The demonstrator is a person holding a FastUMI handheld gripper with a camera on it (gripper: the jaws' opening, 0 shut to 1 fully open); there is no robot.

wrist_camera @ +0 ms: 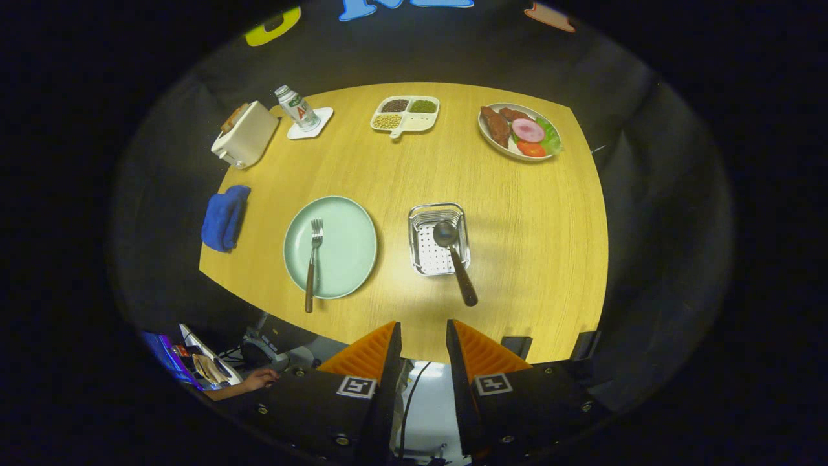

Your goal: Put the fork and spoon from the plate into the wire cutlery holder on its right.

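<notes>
One fork (314,259) lies on the plate (349,259), beyond the open, empty gripper (424,340).

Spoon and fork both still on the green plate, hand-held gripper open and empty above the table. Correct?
Not quite. In the gripper view only the fork lies on the green plate. The spoon is already in the wire cutlery holder to the plate's right, bowl inside and handle sticking out over the rim. The rest holds: the hand-held gripper is open and empty above the table.
</notes>
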